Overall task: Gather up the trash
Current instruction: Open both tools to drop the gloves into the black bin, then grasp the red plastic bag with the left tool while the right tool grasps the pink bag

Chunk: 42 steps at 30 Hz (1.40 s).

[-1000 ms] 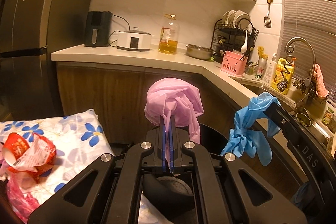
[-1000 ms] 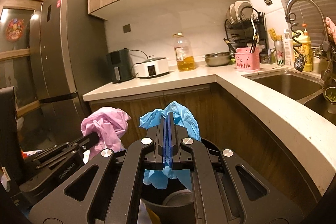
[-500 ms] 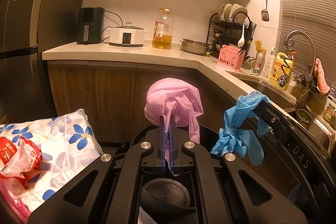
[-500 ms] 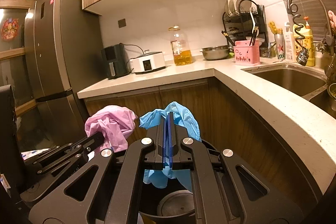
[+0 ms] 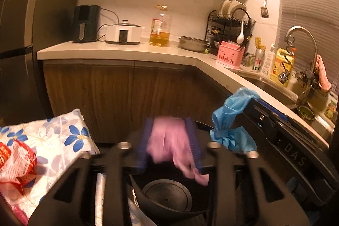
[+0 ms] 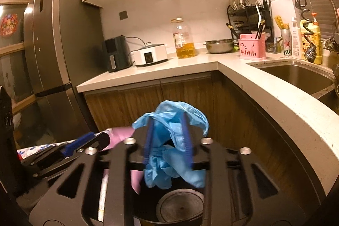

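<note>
Where both pairs of fingers were pinched shut a moment ago, we see them just parted: the pink bag [image 5: 169,141] slips loose between the left fingers [image 5: 146,141], the blue bag [image 6: 171,141] between the right fingers [image 6: 186,135], above the black bin [image 6: 180,207].

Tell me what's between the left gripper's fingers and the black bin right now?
The pink bag, loose between the left gripper's just-opened jaws, directly above the black bin. Nothing else shows between them in the left wrist view.
</note>
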Each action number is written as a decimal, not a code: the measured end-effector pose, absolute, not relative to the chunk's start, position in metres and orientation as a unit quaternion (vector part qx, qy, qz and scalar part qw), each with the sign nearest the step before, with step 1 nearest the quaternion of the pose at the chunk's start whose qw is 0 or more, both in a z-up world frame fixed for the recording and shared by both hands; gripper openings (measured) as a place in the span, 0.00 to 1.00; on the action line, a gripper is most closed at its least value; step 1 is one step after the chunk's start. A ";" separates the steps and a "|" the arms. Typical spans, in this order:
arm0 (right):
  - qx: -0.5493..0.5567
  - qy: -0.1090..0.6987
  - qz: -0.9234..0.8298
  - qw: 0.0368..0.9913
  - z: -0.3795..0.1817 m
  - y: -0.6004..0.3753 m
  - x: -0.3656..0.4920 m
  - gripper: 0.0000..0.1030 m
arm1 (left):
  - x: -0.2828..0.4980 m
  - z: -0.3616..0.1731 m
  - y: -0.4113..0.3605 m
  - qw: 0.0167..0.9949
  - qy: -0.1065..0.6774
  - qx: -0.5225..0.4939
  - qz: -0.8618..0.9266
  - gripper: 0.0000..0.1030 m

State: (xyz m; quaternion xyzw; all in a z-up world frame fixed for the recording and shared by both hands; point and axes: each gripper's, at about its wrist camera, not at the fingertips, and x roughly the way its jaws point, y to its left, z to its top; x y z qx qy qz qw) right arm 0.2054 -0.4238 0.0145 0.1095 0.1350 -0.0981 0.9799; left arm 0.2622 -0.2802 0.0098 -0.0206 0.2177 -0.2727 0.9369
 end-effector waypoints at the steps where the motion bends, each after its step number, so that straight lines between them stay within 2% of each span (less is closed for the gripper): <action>1: 0.111 0.137 -0.100 0.979 0.013 -0.424 0.206 0.38 | 0.263 0.009 -0.277 0.937 0.220 -0.025 -0.271 0.43; 2: 0.114 0.139 -0.102 0.978 0.012 -0.425 0.206 0.42 | 0.263 0.009 -0.274 0.937 0.220 -0.029 -0.269 0.46; 4: 0.118 0.143 -0.105 0.977 0.010 -0.426 0.206 0.50 | 0.264 0.009 -0.265 0.941 0.218 -0.038 -0.255 0.59; 11: 0.115 0.172 -0.124 0.970 0.004 -0.424 0.208 0.69 | 0.258 0.009 -0.240 0.948 0.219 -0.053 -0.223 0.75; 19: 0.101 0.225 -0.141 0.959 -0.008 -0.416 0.217 0.75 | 0.245 0.013 -0.223 0.953 0.213 -0.061 -0.207 0.79; 23: 0.090 0.244 -0.141 0.955 -0.014 -0.412 0.218 0.84 | 0.240 0.015 -0.216 0.954 0.210 -0.064 -0.204 0.80; 31: 0.098 0.285 -0.141 0.943 -0.032 -0.409 0.211 0.87 | 0.228 0.016 -0.200 0.956 0.210 -0.074 -0.189 0.80; 42: 0.108 0.233 -0.140 0.956 -0.009 -0.389 0.174 0.87 | 0.197 0.018 -0.168 0.967 0.196 -0.069 -0.145 0.80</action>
